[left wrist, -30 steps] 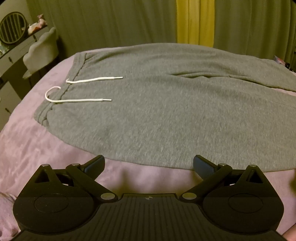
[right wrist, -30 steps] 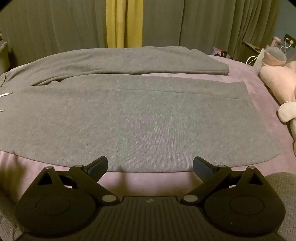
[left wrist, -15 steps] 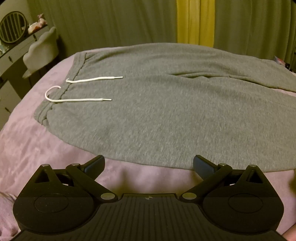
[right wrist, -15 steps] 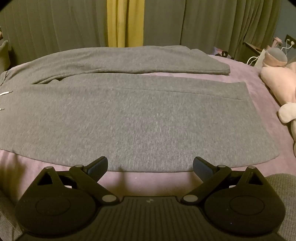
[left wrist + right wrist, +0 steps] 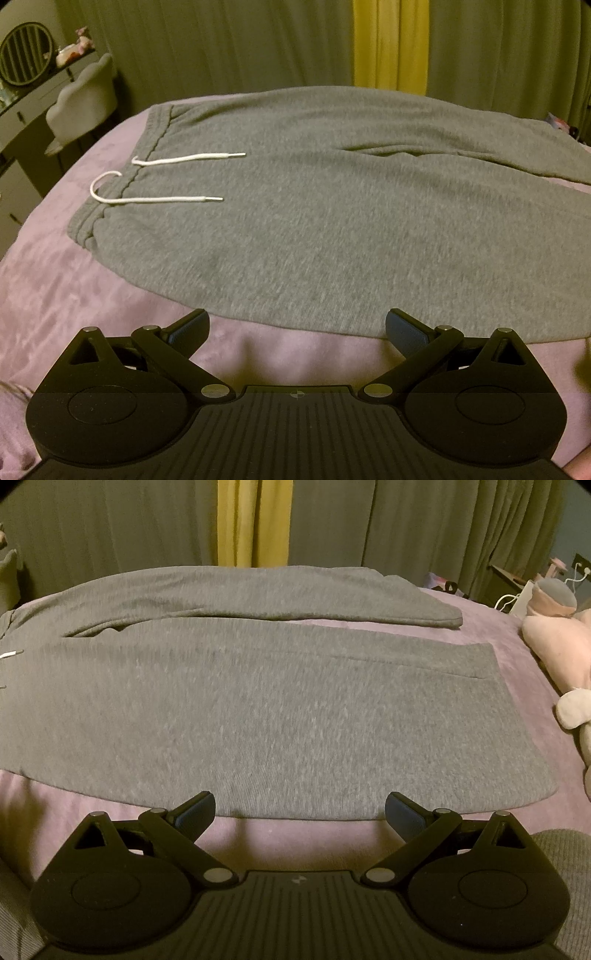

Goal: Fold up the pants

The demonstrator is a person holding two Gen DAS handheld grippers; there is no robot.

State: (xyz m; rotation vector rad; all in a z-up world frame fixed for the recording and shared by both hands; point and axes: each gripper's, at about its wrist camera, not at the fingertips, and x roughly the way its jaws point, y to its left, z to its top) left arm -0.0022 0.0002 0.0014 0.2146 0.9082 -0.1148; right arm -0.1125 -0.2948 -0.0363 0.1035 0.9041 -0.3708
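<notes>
Grey sweatpants (image 5: 332,229) lie flat on a pink-purple bed (image 5: 55,295), waistband at the left with a white drawstring (image 5: 155,199). In the right wrist view the near leg (image 5: 277,720) lies spread wide and the far leg (image 5: 277,594) lies behind it, cuffs to the right. My left gripper (image 5: 296,326) is open and empty just short of the pants' near edge by the hip. My right gripper (image 5: 300,808) is open and empty at the near edge of the near leg.
Green curtains with a yellow strip (image 5: 388,44) hang behind the bed. A desk with a round mirror (image 5: 26,53) and a pale chair (image 5: 81,107) stand at the left. Pink plush toys (image 5: 561,650) lie at the bed's right side.
The right wrist view has shifted slightly, the pants sliding a little right in frame. The left gripper has hardly moved. Both stay open.
</notes>
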